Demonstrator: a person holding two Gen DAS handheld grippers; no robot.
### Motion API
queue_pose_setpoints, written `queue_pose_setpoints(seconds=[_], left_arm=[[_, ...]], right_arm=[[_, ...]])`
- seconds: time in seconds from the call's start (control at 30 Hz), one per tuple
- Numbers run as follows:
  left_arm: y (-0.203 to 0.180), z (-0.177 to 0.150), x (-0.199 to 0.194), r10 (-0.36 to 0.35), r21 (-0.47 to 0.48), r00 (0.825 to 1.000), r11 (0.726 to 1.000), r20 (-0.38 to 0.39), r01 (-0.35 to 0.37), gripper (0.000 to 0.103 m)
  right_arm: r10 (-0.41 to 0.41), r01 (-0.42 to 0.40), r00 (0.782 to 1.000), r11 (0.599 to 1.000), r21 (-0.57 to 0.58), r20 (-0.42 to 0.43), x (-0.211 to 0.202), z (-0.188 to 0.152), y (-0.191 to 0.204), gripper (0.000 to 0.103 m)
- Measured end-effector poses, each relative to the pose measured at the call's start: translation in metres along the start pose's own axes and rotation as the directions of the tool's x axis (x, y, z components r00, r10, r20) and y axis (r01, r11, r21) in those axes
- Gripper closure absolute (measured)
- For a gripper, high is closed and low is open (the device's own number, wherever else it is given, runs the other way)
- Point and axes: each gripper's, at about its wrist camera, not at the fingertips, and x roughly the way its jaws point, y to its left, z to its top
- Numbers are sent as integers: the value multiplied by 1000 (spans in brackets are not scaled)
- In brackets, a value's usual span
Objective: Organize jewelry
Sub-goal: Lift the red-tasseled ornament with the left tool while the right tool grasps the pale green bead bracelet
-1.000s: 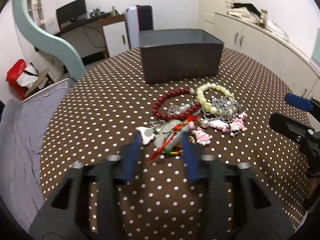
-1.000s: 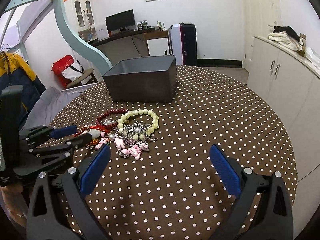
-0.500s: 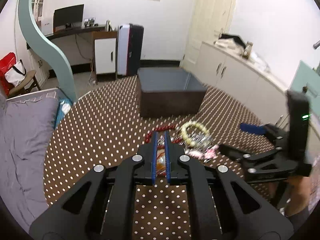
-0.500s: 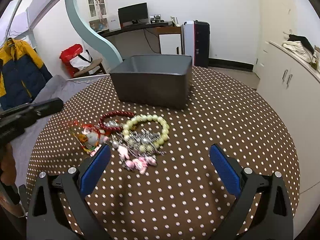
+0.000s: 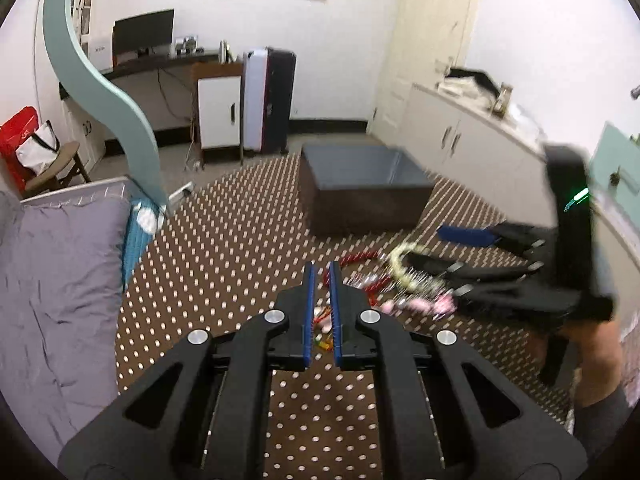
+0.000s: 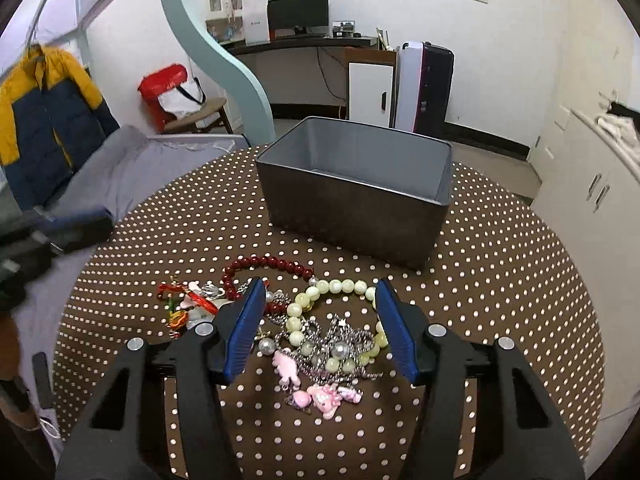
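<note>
Right gripper (image 6: 320, 320) spreads wide over the beads (image 6: 338, 322), ready to grab; left gripper (image 5: 322, 304), nearly closed, apparently empty, near the box (image 6: 360, 216).

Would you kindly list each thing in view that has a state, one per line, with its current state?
left gripper: nearly shut, narrow gap, nothing visibly clamped
right gripper: open, over the jewelry pile
gray box: open-topped, upright, looks empty
pale green bead bracelet: on the table, tangled with the silver chain
red bead bracelet: lying on the table
red-corded pendant: lying on the table, left of the pile
pink charms: lying on the table
</note>
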Motion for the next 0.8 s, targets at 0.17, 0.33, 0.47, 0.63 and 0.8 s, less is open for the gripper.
queue_pose_setpoints(seconds=[0.17,0.33,0.47,0.63,0.8], left_arm=[[-1,-13,27,23,10,998,1000,-61,-22,28],[0,-16,40,54,28,996,998,-67,-53,28],[-11,-20,51,63,93,994,994,-88,-55,42],[-20,-24,67,50,169,990,985,-130,-28,70],[-18,-18,61,30,135,995,991,-100,-16,96]], right_arm=[[-19,19,1000,999,25,-13,-4,-13,-8,47],[-29,29,999,999,32,-21,-9,-20,-14,47],[-27,27,999,999,35,-26,-12,-22,-15,45],[-30,31,999,999,40,-37,-9,-20,-20,43],[-21,24,999,998,55,-44,-3,-19,-29,43]])
